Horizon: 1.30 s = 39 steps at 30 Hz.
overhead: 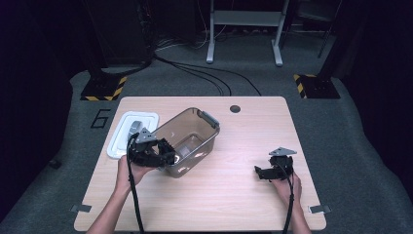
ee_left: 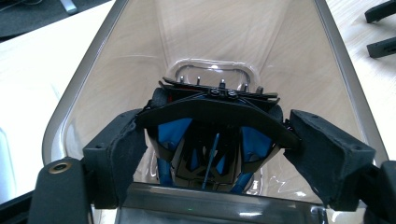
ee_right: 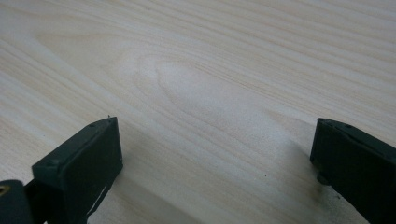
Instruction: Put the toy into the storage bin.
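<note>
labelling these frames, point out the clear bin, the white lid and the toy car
clear bin (overhead: 207, 127): high view, far wall.
white lid (overhead: 117, 144): high view, flat top.
toy car (ee_left: 210, 109): left gripper view, black rear wing.

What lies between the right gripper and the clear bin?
Nothing: in the high view, bare wooden table separates the right gripper from the clear bin. The right gripper view shows bare wood between its open jaws too.
</note>
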### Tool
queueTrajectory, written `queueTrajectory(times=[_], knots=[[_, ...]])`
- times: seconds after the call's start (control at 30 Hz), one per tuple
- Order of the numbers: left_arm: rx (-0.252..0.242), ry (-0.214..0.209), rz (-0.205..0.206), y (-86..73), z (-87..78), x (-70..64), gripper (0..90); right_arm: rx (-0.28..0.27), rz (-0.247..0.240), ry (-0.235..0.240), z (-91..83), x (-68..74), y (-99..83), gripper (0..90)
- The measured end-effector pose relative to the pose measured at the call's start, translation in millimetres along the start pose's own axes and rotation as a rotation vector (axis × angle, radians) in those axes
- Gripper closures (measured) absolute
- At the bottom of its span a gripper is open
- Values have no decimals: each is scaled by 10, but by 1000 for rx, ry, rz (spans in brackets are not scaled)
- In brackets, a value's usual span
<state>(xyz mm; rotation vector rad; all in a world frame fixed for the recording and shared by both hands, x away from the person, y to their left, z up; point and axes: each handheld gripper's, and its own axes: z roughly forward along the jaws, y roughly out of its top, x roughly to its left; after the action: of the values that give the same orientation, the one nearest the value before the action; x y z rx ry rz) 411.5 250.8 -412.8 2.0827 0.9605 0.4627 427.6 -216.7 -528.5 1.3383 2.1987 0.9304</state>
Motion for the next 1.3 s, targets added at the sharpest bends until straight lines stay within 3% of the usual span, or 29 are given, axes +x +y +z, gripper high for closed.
queueTrajectory(times=[0.27, 0.63, 0.97, 1.1, 1.3], knots=[[-18, -16, -10, 5, -35, 8, 143, 0, 0, 0, 0, 0, 0, 13], [-38, 8, -26, -11, -151, 30, 42, 0, 0, 0, 0, 0, 0, 14], [-64, 17, -39, -70, -433, 95, 3, 0, 0, 0, 0, 0, 0, 14], [-73, 39, -55, -136, -580, 163, 2, 0, 0, 0, 0, 0, 0, 14], [-77, 94, -117, -261, -694, 359, 1, 0, 0, 0, 0, 0, 0, 13]])
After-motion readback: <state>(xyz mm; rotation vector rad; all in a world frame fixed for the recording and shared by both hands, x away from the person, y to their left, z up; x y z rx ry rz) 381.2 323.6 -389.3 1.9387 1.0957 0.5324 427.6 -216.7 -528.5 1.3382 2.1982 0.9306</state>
